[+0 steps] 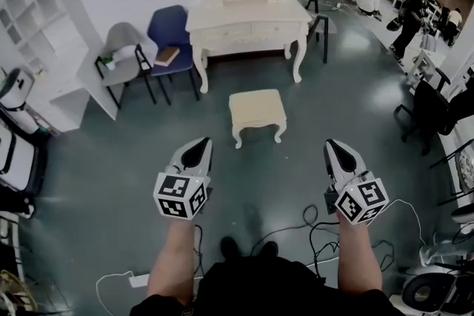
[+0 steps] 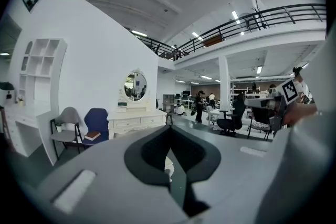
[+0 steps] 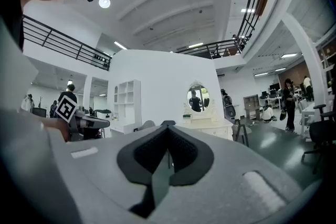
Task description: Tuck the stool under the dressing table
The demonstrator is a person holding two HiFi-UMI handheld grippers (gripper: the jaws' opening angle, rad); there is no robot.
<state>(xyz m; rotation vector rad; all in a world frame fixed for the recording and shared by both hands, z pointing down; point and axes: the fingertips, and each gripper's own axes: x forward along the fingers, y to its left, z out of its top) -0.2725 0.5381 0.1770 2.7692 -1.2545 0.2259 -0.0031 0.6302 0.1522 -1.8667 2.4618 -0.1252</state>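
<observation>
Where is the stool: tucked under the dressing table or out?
Out. The stool stands upright on the floor in front of the dressing table, clear of its legs, none of it under the tabletop.

Stool (image 1: pixel 256 109) cream painted wood; floor (image 1: pixel 355 100) glossy grey; tongs (image 1: pixel 194 156) matt plastic.

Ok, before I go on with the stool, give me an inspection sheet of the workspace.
Surface: dark glossy floor.
Job's things: cream stool stands in front of the dressing table, apart from it, not tucked under.
Clutter: grey chair and blue chair left of the table; book on the blue chair's seat.
Grippers: left gripper and right gripper both shut, empty, short of the stool.
Cables: loose cables on the floor near the person's feet.
Surroundings: white shelf unit at left; people standing at far right.
</observation>
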